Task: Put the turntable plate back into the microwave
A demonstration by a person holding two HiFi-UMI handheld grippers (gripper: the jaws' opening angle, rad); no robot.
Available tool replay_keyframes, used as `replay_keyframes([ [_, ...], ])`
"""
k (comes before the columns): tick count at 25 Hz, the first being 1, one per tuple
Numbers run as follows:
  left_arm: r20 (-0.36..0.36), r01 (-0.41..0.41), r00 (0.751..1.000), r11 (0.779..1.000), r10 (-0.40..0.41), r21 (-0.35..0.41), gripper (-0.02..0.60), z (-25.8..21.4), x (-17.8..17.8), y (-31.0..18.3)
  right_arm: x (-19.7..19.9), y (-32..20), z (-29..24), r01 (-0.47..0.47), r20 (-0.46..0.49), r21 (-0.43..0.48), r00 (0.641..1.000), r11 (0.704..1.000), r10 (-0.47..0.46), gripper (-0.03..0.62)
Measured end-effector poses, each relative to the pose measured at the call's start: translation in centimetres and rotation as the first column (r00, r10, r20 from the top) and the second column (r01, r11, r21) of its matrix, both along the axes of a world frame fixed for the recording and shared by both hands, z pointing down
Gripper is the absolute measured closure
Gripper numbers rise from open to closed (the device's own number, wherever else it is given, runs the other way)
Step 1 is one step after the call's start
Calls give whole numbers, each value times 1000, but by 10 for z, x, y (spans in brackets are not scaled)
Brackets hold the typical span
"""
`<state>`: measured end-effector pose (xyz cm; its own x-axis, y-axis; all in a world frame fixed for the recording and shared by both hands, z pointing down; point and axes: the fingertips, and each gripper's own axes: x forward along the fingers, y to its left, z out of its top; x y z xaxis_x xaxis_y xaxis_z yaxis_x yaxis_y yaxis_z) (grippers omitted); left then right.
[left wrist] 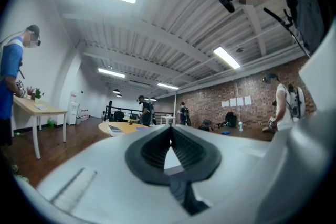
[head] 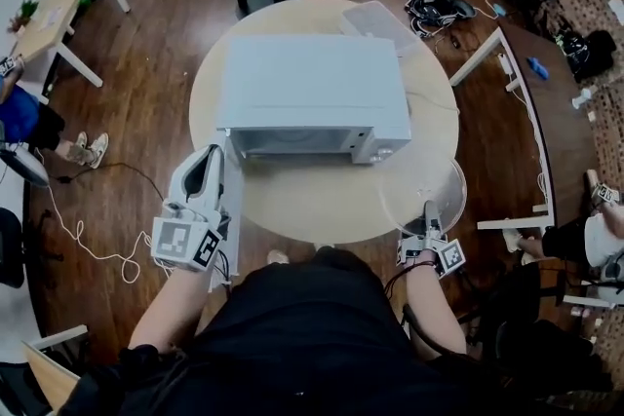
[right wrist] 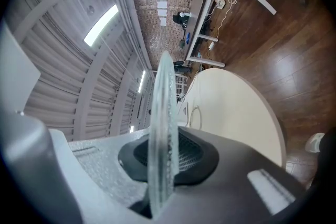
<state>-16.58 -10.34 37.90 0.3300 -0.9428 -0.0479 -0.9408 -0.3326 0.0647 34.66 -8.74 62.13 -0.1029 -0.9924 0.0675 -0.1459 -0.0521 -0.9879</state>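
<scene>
While the glass plate (right wrist: 160,128) stands edge-on between the jaws of the right gripper (head: 426,209), clamped at its rim, it reaches ahead of them over the near edge of the round table (head: 322,200). Beyond those jaws to the left sits the microwave (head: 312,97), its door (head: 232,209) open. The left gripper (head: 210,161), just beside that door, has its jaws closed on nothing.

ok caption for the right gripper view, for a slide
The plate sits edge-on in the right gripper, jaws shut on it, table beyond.
</scene>
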Motion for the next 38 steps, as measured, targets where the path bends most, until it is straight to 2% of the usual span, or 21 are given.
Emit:
replay_keyframes([
  [3, -2, -30, 1000, 1000, 30, -5, 578, -10, 3, 5, 2, 10, -2, -6, -8, 28, 1000, 1000, 6, 566],
  [6, 7, -15, 1000, 1000, 15, -16, 578, -36, -25, 24, -26, 11, 4, 40, -21, 91, 999, 995, -38, 566],
  [8, -1, -9, 1000, 1000, 9, -18, 578, -28, -30, 26, -46, 10, -11, 41, 11, 73, 999, 996, -42, 566],
  [12, -33, -56, 998, 998, 55, -32, 578, 6, -12, 16, -43, 23, -11, 0, 31, 31, 1000, 1000, -1, 566],
  [22, -25, -89, 996, 996, 89, -9, 578, 12, -18, 21, -88, 21, -7, 74, 49, 47, 996, 996, -76, 566],
  [28, -34, -111, 993, 994, 111, 7, 578, 13, 1, 24, -77, 34, 2, 77, 39, 25, 996, 997, -78, 566],
  [38, -25, -96, 995, 995, 97, 14, 578, 6, -4, 33, -94, 33, 1, 114, 41, 6, 993, 993, -115, 566],
])
